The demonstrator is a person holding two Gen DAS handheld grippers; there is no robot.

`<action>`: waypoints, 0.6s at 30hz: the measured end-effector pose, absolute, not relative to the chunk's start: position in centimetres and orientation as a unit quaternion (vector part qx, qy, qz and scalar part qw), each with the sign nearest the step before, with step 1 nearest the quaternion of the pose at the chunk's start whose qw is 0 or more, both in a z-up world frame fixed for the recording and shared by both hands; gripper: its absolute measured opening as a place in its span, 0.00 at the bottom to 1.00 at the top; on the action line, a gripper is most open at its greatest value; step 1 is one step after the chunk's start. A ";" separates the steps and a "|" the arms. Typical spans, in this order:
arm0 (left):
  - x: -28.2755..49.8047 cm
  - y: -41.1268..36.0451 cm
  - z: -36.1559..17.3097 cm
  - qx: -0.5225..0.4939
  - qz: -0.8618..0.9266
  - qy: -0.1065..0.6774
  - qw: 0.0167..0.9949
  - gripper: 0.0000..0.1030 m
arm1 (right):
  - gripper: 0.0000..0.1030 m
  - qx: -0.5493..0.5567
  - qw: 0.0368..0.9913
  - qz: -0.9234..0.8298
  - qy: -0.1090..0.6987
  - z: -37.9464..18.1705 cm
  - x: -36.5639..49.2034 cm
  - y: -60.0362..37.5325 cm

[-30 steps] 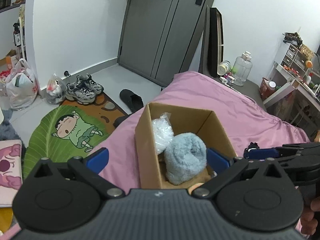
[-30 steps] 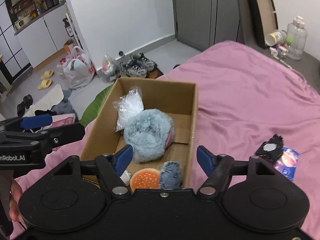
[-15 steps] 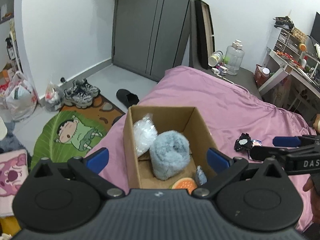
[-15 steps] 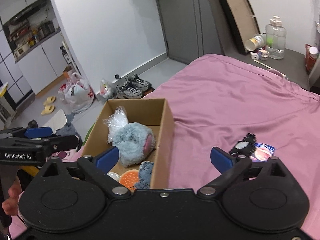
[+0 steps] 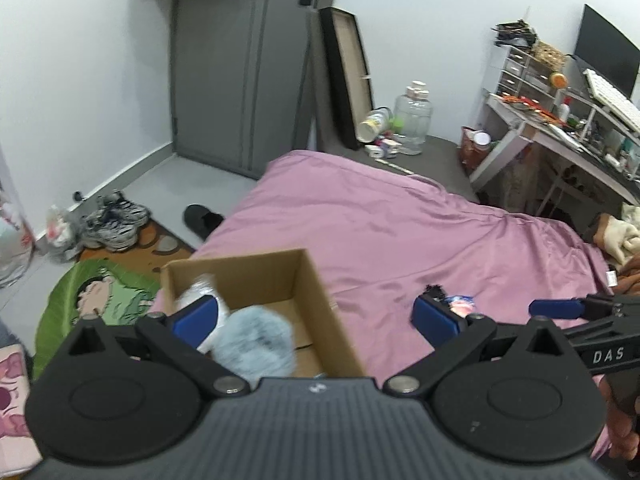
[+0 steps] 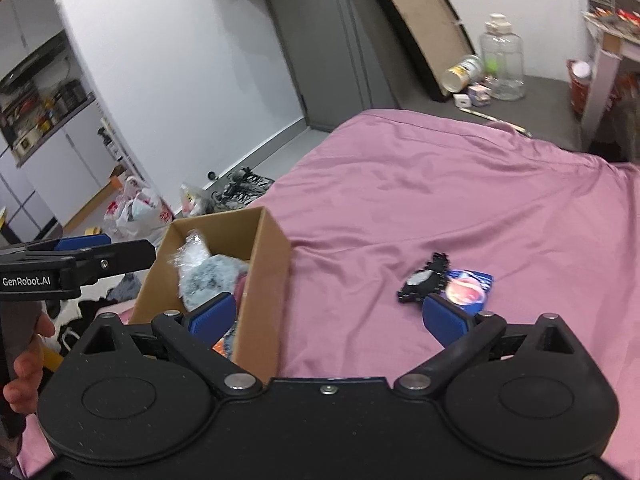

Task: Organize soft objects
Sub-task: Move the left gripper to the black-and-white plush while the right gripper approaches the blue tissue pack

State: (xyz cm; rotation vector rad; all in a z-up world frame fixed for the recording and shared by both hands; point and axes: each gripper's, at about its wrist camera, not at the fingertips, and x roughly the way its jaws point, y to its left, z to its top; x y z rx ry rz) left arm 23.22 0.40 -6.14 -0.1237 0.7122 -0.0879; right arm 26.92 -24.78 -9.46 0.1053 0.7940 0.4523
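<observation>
- The left gripper [image 5: 316,316] hangs released, its blue-padded fingers [image 5: 196,318] spread wide with nothing between them, one finger over the near left part of the open brown cardboard box [image 5: 320,300].
- The right gripper [image 6: 332,316] is likewise spread apart and empty, its left blue pad at the box's near end and its right pad just short of the items lying on the bed.
- Inside the box lie a fluffy grey-blue plush ball [image 5: 256,344] and, behind it toward the far left corner, a crinkled clear plastic bag [image 6: 192,250]; an orange round item [image 6: 222,346] peeks out at the near end in the right wrist view.
- To the right of the box, well apart from it, a small black lacy piece with a pale round centre [image 6: 424,280] rests on the pink satin bedsheet [image 6: 440,200], touching a blue packet with a reddish picture [image 6: 468,288].
- Beyond the bed's far corner a large clear plastic jar [image 5: 412,120] stands on the dark grey floor.
</observation>
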 end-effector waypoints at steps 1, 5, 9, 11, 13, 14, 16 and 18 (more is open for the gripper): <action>23.6 -0.1 -6.2 -0.059 -0.047 0.348 0.934 0.99 | 0.98 0.054 0.897 0.213 0.384 -9.6 27.0 -25.2; 25.4 -2.3 -6.3 -0.058 -0.068 0.349 0.933 0.98 | 0.98 0.068 0.897 0.187 0.395 -10.4 28.0 -27.3; 27.7 -4.3 -6.9 -0.055 -0.090 0.353 0.929 0.97 | 0.98 0.071 0.896 0.171 0.403 -11.4 29.1 -28.6; 28.9 -5.2 -7.6 -0.055 -0.096 0.363 0.925 0.95 | 0.97 0.069 0.896 0.163 0.407 -12.0 29.6 -29.0; 30.0 -6.0 -8.2 -0.059 -0.105 0.373 0.920 0.91 | 0.97 0.067 0.894 0.155 0.414 -12.8 30.2 -29.3; 30.6 -6.4 -8.6 -0.061 -0.107 0.380 0.917 0.88 | 0.97 0.066 0.893 0.151 0.418 -13.3 30.5 -29.4; 31.7 -7.2 -9.3 -0.063 -0.111 0.390 0.912 0.84 | 0.97 0.061 0.893 0.141 0.422 -14.2 31.0 -29.5; 32.7 -7.8 -9.9 -0.064 -0.117 0.400 0.907 0.78 | 0.96 0.058 0.891 0.133 0.429 -15.3 31.7 -29.6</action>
